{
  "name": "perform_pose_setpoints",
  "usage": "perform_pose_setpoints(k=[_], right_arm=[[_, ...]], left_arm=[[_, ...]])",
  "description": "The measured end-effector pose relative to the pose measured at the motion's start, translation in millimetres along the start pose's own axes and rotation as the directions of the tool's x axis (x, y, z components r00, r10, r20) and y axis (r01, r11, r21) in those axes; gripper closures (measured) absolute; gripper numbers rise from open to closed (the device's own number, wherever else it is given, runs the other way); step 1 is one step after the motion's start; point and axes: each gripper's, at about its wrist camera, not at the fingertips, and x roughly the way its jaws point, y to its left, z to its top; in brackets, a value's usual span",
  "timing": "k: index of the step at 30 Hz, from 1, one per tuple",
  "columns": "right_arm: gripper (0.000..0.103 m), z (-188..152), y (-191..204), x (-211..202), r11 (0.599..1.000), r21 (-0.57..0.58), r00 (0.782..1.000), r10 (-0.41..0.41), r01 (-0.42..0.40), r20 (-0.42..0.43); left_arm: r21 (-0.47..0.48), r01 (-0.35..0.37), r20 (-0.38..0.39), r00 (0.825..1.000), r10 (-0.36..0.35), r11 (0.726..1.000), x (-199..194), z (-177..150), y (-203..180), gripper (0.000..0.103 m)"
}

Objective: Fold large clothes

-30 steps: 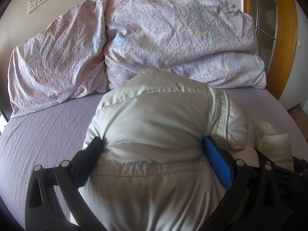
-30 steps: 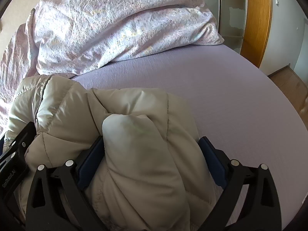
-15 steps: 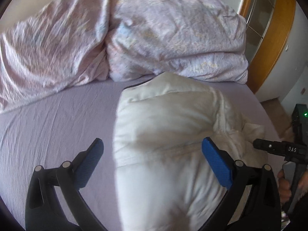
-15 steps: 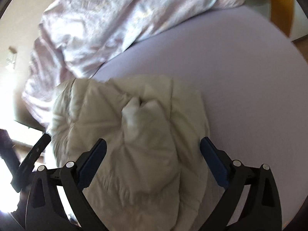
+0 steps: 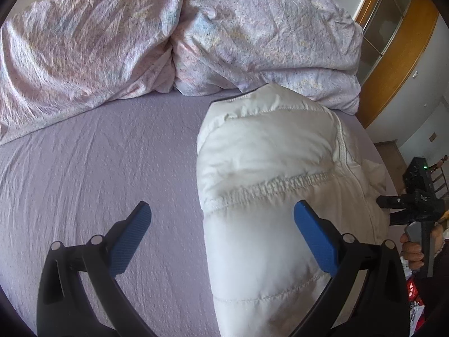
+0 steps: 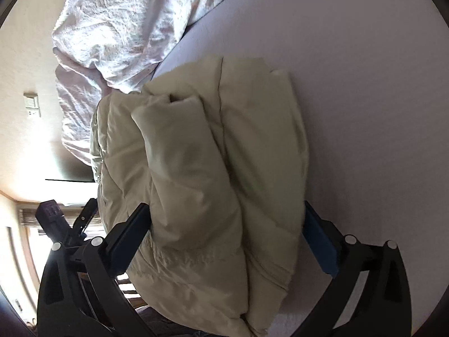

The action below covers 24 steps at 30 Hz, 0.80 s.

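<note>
Handling note: puffy cream down jacket (image 5: 269, 168), already bundled into a thick folded stack, lies on the lilac bed sheet (image 5: 98, 154) just short of the crumpled floral duvet (image 5: 140, 33).

Left gripper (image 5: 221, 224): jaws spread wide, holding nothing. The left jaw stands over bare sheet; the right jaw sits over the jacket's near left edge, whether touching cannot be told. Most of the bundle lies ahead and to the right of these jaws.

Right gripper (image 6: 227, 224): jaws also wide, with the bundle (image 6: 202, 168) filling the gap between them. Both pads appear to touch the fabric flanks, but little squeeze shows; cannot tell whether this is a true grip or only a bracket.

Judged properties:
- Light for its bulk; lofted filling, so it compresses a lot before the jaws meet resistance.
- Soft, no stiffness; unsupported parts will sag and unfold.
- Shell looks smooth and slightly glossy, likely slippery between pads.
- Springy: folds will tend to puff open once released.

Where to hold: at stitched lines, e.g. the gathered elastic seam (image 5: 269, 188) or the quilting seams, where layers are thinner and the pads can bite. Avoid pinching a fat baffle alone; it may slide out.
</note>
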Motion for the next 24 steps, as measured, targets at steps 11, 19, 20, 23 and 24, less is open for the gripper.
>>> perform_pose_setpoints(k=[11, 19, 20, 23, 24], right_arm=[[0.005, -4.5, 1.8, 11.1, 0.999, 0.018, 0.998, 0.050, -0.051, 0.033], [0.030, -10.2, 0.9, 5.3, 0.997, 0.003, 0.996, 0.075, -0.075, 0.051], [0.030, -10.3, 0.9, 5.1, 0.997, 0.002, 0.996, 0.073, -0.073, 0.051], [0.031, -10.0, 1.0, 5.4, 0.998, 0.003, 0.997, 0.066, -0.067, 0.051], [0.031, -10.2, 1.1, 5.2, 0.998, 0.003, 0.997, 0.064, -0.064, 0.050]], left_arm=[[-0.019, 0.084, -0.044, 0.995, -0.085, 0.996, 11.6, 0.5, 4.1, 0.002], [-0.073, 0.164, -0.082, 0.982, -0.170, 0.984, 29.8, 2.4, 10.7, 0.002], [-0.078, 0.173, -0.087, 0.980, -0.180, 0.982, 31.9, 2.6, 11.3, 0.002], [-0.087, 0.191, -0.095, 0.975, -0.199, 0.978, 37.3, 3.7, 11.7, 0.002], [-0.090, 0.200, -0.100, 0.973, -0.209, 0.976, 39.8, 4.3, 11.9, 0.002]])
